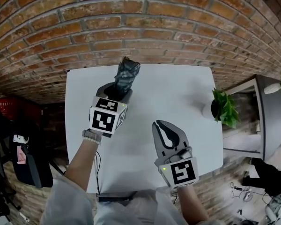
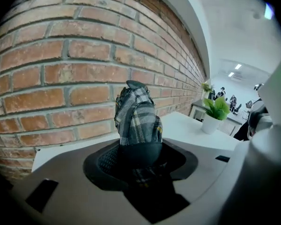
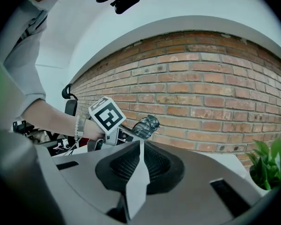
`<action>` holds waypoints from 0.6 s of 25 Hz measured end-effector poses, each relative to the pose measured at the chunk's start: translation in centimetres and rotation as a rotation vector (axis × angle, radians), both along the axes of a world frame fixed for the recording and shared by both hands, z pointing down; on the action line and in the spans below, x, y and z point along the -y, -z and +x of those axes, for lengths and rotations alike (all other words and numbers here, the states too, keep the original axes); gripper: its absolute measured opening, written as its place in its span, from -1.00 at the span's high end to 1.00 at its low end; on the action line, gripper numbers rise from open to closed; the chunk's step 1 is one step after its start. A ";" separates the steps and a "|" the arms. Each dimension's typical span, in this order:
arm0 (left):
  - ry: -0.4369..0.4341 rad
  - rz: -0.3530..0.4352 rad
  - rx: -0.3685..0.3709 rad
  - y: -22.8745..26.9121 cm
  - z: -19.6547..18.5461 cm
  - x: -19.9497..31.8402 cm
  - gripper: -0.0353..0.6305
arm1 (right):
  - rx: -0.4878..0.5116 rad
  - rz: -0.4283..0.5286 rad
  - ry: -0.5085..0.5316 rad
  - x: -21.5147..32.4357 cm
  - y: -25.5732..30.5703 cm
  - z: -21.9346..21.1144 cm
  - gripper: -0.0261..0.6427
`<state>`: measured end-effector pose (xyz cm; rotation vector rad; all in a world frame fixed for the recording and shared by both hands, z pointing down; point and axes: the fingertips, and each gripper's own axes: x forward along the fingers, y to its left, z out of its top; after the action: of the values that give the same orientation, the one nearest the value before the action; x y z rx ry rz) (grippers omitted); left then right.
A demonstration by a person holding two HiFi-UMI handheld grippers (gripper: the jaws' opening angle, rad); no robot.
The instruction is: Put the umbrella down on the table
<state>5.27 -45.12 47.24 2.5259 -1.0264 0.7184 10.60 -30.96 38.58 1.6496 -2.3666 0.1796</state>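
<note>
A folded plaid umbrella [image 1: 127, 75] in grey and black sticks out of my left gripper [image 1: 119, 91], which is shut on its lower end. It points toward the brick wall over the far left part of the white table [image 1: 178, 93]. In the left gripper view the umbrella [image 2: 136, 110] fills the gap between the jaws of the left gripper [image 2: 140, 159]. Whether it touches the table I cannot tell. My right gripper [image 1: 165, 128] hovers over the near middle of the table, shut and empty. The right gripper view shows the right gripper [image 3: 140, 146] with the umbrella [image 3: 146, 124] beyond it.
A brick wall [image 1: 145, 27] runs along the table's far edge. A potted green plant [image 1: 223, 108] stands at the table's right edge. A red crate [image 1: 9, 109] and dark bags lie on the floor to the left. A grey shelf [image 1: 267, 111] stands to the right.
</note>
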 end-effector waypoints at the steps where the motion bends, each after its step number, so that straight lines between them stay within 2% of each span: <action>1: 0.002 -0.020 0.010 -0.8 0.2 0.4 0.22 | -0.001 -0.007 -0.003 0.1 -0.3 0.1 0.75; 9: 0.040 -0.158 0.083 -6.4 1.2 2.6 0.21 | -0.015 -0.048 -0.017 0.7 -2.2 0.7 0.75; 15: 0.047 -0.279 0.102 -9.3 1.7 3.6 0.18 | -0.021 -0.060 -0.014 0.9 -3.0 0.6 0.75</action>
<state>6.95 -48.74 56.56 2.2397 -0.9415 0.9158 11.19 -31.86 41.57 1.6331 -2.3121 0.2320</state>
